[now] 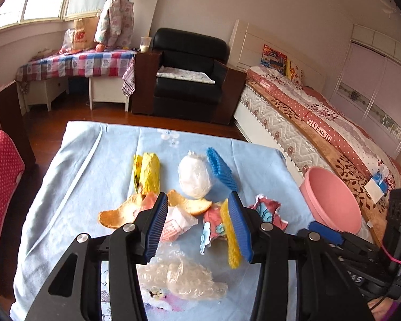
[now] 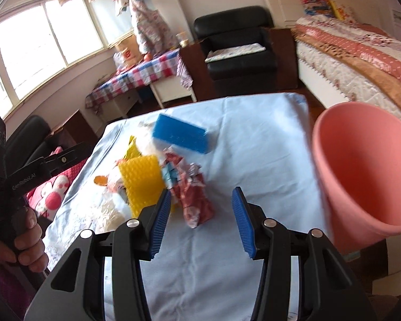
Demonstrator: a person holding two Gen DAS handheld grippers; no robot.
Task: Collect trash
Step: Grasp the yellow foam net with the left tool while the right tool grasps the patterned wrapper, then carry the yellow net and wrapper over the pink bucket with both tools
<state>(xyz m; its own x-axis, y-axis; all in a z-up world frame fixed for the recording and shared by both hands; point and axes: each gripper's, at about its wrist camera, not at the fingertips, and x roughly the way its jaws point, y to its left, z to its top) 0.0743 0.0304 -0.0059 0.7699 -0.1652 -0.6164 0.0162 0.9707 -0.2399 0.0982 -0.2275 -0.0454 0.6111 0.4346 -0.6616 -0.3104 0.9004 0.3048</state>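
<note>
Trash lies in a heap on the light blue tablecloth (image 1: pixel 80 187): orange peel (image 1: pixel 120 214), a yellow wrapper (image 1: pixel 148 174), a white wad (image 1: pixel 195 176), a blue sponge (image 1: pixel 222 171), a yellow sponge (image 1: pixel 231 238), a crumpled red wrapper (image 2: pixel 197 203) and clear plastic (image 1: pixel 184 281). My left gripper (image 1: pixel 199 214) hovers open over the heap, above a pink-white wrapper (image 1: pixel 176 224), pads touching nothing. Right of the heap, my right gripper (image 2: pixel 201 214) is open over bare cloth, the red wrapper just ahead of its left finger. A pink bin (image 2: pixel 361 174) stands at the table's right side.
A bed (image 1: pixel 320 117) runs along the right behind the bin. A black armchair (image 1: pixel 189 75) and a checked side table (image 1: pixel 74 64) stand beyond the table's far edge. A red dotted cushion (image 1: pixel 0 187) sits at the left. A hand (image 2: pixel 26 240) holds the left gripper's handle.
</note>
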